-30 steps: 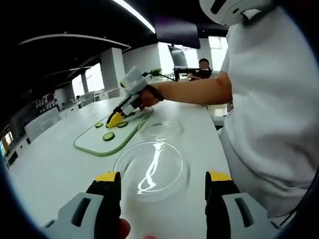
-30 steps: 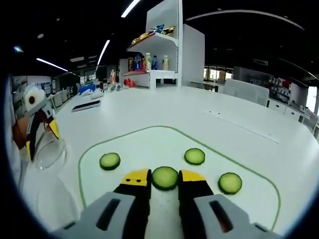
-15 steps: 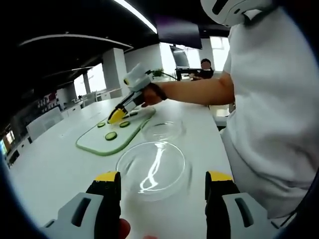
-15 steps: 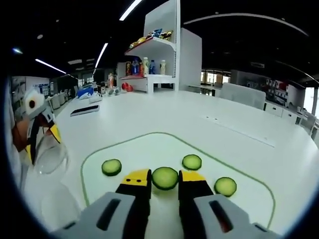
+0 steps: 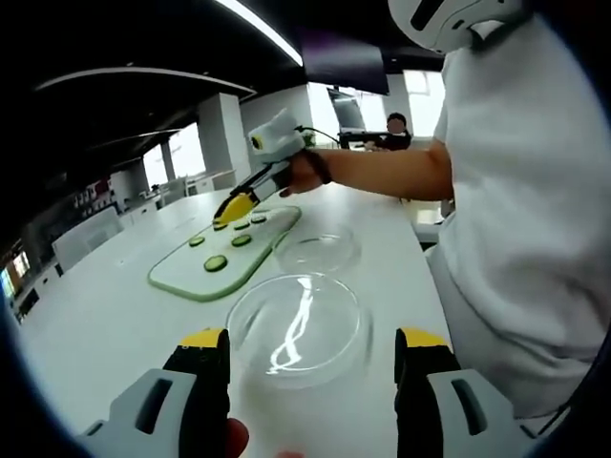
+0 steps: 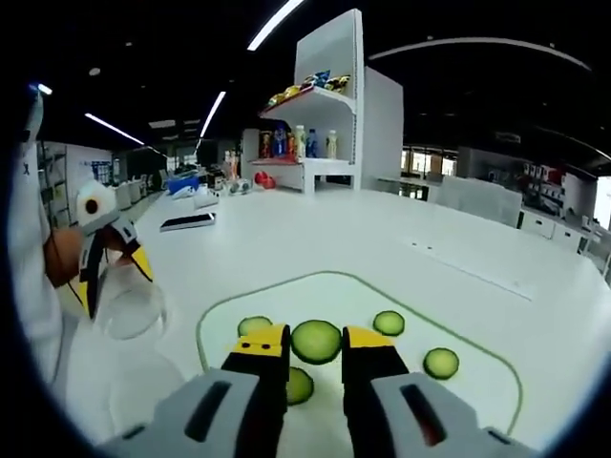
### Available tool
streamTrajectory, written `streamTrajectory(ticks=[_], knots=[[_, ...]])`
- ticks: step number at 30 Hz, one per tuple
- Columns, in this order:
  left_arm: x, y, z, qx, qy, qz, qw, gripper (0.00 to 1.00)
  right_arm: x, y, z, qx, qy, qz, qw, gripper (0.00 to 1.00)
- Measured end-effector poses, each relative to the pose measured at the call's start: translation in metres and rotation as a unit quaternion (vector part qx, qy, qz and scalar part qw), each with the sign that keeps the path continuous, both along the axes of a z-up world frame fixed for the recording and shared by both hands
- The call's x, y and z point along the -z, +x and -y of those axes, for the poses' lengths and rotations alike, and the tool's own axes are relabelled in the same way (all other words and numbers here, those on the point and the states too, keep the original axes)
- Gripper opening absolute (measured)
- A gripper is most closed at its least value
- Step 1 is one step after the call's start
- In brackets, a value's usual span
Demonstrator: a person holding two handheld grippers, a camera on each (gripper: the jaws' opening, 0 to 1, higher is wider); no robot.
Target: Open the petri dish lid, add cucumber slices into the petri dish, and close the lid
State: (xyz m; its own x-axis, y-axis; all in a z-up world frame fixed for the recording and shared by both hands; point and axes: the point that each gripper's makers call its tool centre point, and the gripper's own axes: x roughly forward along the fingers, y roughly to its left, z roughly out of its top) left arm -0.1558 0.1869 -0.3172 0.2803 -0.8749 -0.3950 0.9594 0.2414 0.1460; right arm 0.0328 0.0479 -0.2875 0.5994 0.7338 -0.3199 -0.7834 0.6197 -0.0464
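In the left gripper view, the cutting board (image 5: 215, 262) with a green rim lies at the left on the white worktop (image 5: 95, 324), with several cucumber slices (image 5: 216, 263) on it, and above it hangs the right hand-held gripper (image 5: 236, 202), held out by a person's hand (image 5: 304, 175). Right of the board sits the petri dish (image 5: 318, 252), open, and nearer the camera the clear lid (image 5: 298, 326) is raised between the spread jaws of the left hand-held gripper (image 5: 311, 343); whether the jaws touch its rim I cannot tell. In the right gripper view, the left hand-held gripper (image 6: 113, 277) shows at the left edge with the clear lid (image 6: 129, 310) at its yellow tips, above the worktop (image 6: 315, 234). Toward the middle, the right hand-held gripper (image 6: 316, 343) pinches one cucumber slice (image 6: 316, 341) between its jaws, lifted clear of the cutting board (image 6: 477, 391), where other slices (image 6: 440, 363) lie. A shelf unit (image 6: 320, 124) with bottles stands behind
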Motion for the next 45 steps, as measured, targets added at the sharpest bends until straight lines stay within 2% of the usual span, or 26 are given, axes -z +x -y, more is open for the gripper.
streamTrajectory(ticks=[11,15,17,19,29,35,45], knots=[[0.001,-0.001,0.001,0.002,0.0,-0.001,1.0,0.69,-0.002,-0.025,-0.01,-0.072,-0.014,0.015,0.9972,0.21],[-0.001,0.0,0.002,0.002,-0.002,0.0,1.0,0.69,-0.003,-0.047,-0.015,-0.134,-0.039,0.037,0.9895,0.21],[-0.001,0.0,0.001,0.0,-0.003,-0.001,1.0,0.69,-0.006,-0.056,-0.016,-0.164,-0.039,0.051,0.9843,0.21],[0.0,0.0,0.001,0.0,-0.003,-0.002,1.0,0.69,-0.008,-0.068,-0.019,-0.188,-0.033,0.053,0.9801,0.21],[-0.001,-0.002,0.004,0.006,-0.004,-0.003,1.0,0.7,-0.001,-0.088,-0.021,-0.219,-0.047,0.046,0.9736,0.21],[-0.003,-0.002,0.003,0.003,-0.007,-0.002,1.0,0.7,0.002,-0.103,-0.023,-0.247,-0.05,0.04,0.9668,0.22],[0.002,-0.004,0.003,0.006,-0.001,-0.005,1.0,0.7,0.007,-0.11,-0.024,-0.263,-0.06,0.036,0.9623,0.22]])
